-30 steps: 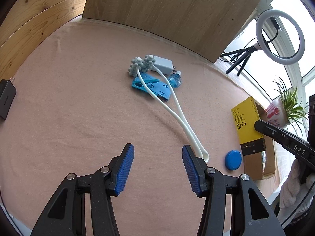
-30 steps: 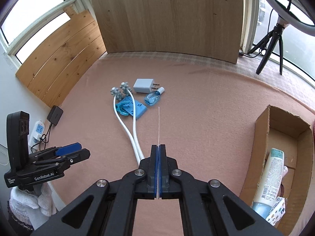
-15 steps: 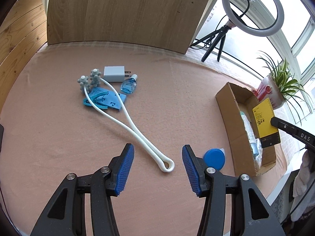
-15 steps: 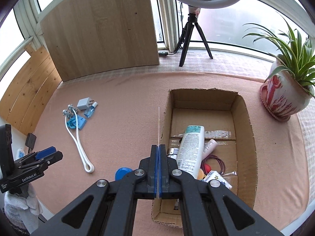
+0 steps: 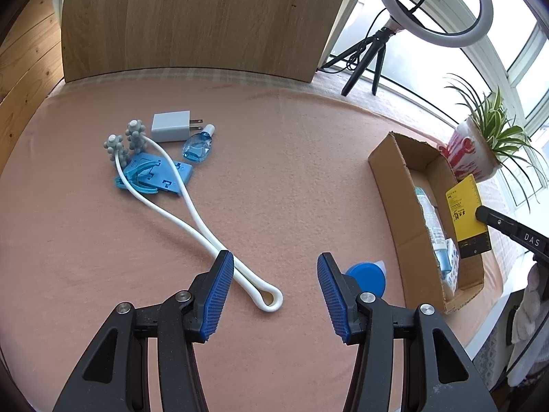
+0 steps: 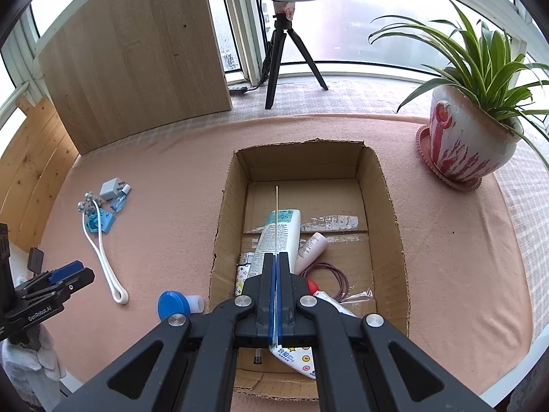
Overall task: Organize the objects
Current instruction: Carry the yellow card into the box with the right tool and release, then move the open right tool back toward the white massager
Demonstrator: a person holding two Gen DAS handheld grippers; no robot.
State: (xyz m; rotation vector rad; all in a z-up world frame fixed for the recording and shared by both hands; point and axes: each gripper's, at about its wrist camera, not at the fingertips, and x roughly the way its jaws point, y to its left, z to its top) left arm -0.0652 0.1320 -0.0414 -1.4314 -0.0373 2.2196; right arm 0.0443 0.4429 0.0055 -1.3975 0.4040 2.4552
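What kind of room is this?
Probably a sunny window nook at home, set up for filming: windows curve around a potted plant, a ring light stands on a tripod, and a pink cloth covers the table.

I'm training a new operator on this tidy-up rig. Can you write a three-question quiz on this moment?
1. True or false: the left gripper is open and holds nothing.
2. What does the right gripper clamp? A) the white charger B) a thin yellow card C) the blue lid
3. Fill in: the right gripper hangs over the cardboard ____.

Key: 1 true. 2 B, seen flat in the left view and edge-on in the right. 3 box.
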